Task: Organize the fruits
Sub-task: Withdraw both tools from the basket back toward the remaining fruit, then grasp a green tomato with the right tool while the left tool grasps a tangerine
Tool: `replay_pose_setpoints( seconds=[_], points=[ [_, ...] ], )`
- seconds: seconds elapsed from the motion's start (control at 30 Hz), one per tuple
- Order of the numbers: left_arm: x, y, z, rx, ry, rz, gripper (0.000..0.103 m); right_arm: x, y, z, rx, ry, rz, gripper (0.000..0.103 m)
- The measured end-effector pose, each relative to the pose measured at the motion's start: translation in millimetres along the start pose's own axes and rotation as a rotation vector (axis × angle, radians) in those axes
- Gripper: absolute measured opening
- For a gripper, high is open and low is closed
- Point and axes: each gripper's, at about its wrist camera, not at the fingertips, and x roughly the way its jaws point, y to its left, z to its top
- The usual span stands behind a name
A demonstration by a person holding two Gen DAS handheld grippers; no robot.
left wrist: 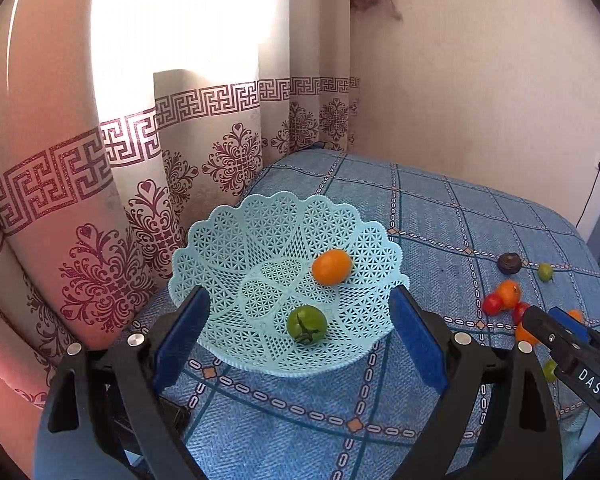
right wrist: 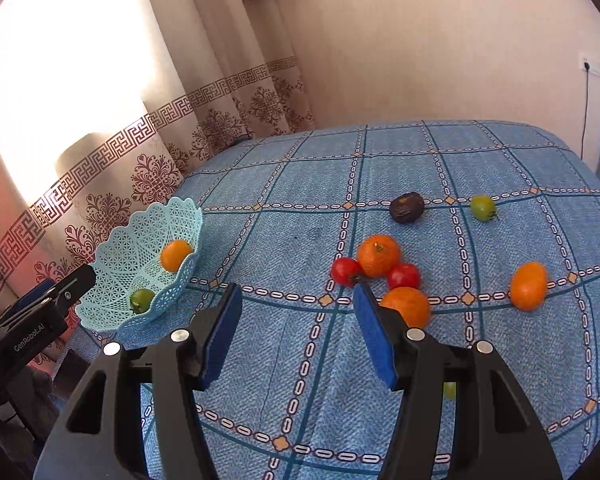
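A pale blue lattice basket (left wrist: 228, 240) (right wrist: 116, 248) stands near the table's left edge. It holds an orange fruit (left wrist: 332, 267) (right wrist: 175, 255) and a green tomato (left wrist: 306, 324) (right wrist: 141, 300). My left gripper (left wrist: 300, 312) is open, its blue pads on either side of the basket's near rim, nothing between them. My right gripper (right wrist: 298, 300) is open and empty above the cloth, just left of a cluster: two red tomatoes (right wrist: 345, 271), (right wrist: 404, 276) and two oranges (right wrist: 379, 255), (right wrist: 407, 306). Farther off lie another orange (right wrist: 529, 286), a green tomato (right wrist: 482, 207) and a dark wrinkled fruit (right wrist: 407, 207).
A blue checked cloth (right wrist: 300, 360) covers the table. Patterned curtains (left wrist: 100, 240) hang close behind the basket at the left. A plain wall with a socket and cable (right wrist: 586, 80) stands behind. A small green fruit (right wrist: 449, 390) peeks from under my right finger.
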Motion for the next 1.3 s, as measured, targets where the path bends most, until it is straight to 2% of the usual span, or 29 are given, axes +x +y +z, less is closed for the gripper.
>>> replay_pose_setpoints(
  seconds=[0.43,0.73,1.13,1.3],
  points=[
    [-2,-52,-4,0.084,0.013,-0.084,0.093,-17,-77,-24,0.087,0.02,-0.162,0.058],
    [1,-80,-10,0.136,0.028,-0.12,0.093,-9,-92,-34,0.113,0.066,-0.141,0.058],
    [17,-102,-19,0.185,0.076,-0.143,0.093,10,-86,-44,0.078,0.135,-0.114,0.058],
    [21,-109,-21,0.198,0.09,-0.151,0.093,13,-81,-46,0.039,0.146,-0.125,0.046]
  ],
)
